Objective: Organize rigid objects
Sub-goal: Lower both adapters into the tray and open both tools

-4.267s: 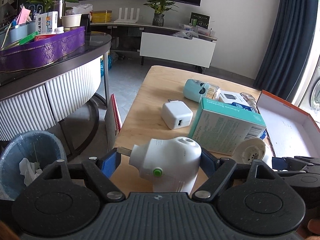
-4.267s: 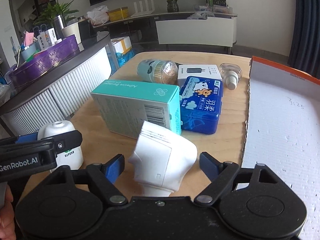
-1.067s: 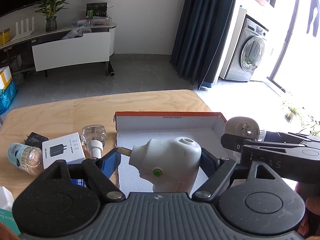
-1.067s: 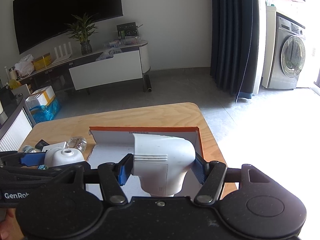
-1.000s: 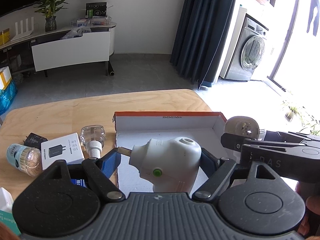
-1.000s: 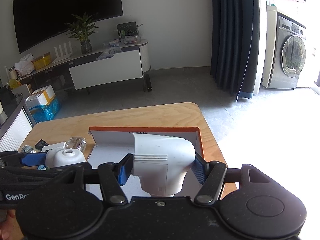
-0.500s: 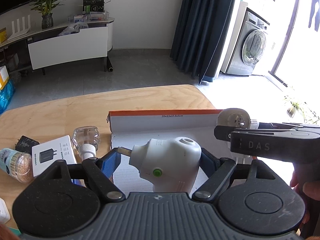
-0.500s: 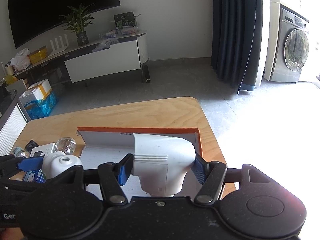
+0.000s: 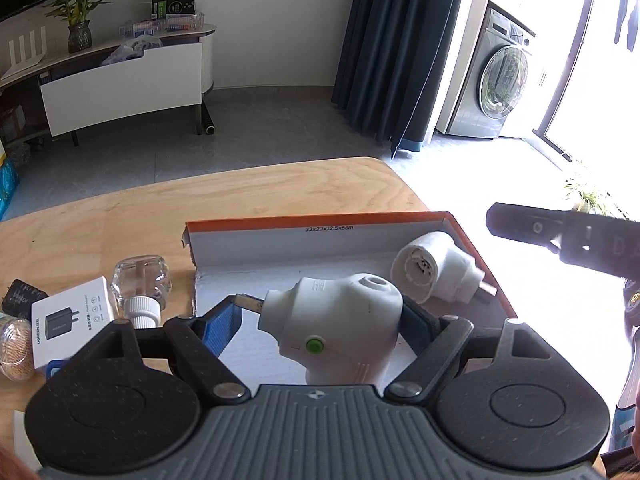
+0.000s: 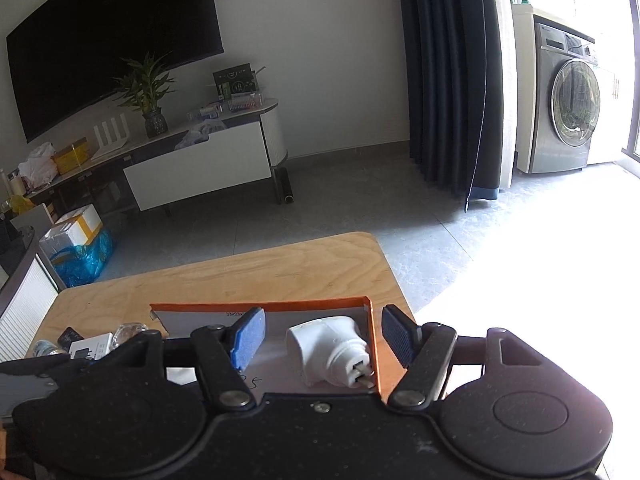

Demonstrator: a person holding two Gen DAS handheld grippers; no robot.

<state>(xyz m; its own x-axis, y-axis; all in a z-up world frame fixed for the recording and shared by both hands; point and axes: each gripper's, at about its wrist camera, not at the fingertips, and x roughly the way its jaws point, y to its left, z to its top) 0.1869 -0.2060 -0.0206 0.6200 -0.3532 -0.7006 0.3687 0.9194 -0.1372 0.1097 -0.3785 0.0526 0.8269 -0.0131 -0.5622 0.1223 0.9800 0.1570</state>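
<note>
My left gripper (image 9: 320, 316) is shut on a white plug-in device with a green button (image 9: 340, 332) and holds it over the near part of the orange-edged white box (image 9: 320, 220). A second white plug-in device (image 9: 434, 272) lies on its side in the box's far right corner; it also shows in the right wrist view (image 10: 332, 350). My right gripper (image 10: 322, 332) is open and empty, raised above that device and the box (image 10: 372, 344). Its body shows at the right of the left wrist view (image 9: 560, 232).
On the wooden table (image 9: 260, 188) left of the box lie a clear glass bottle with a white cap (image 9: 140, 284), a white charger box (image 9: 68, 318), a black plug (image 9: 20, 296) and a jar of cotton swabs (image 9: 16, 340). The table's far and right edges drop to the grey floor.
My right gripper has opened and let go of its white device, which now lies in the box's far right corner. That gripper has lifted away. My left gripper still holds its device.
</note>
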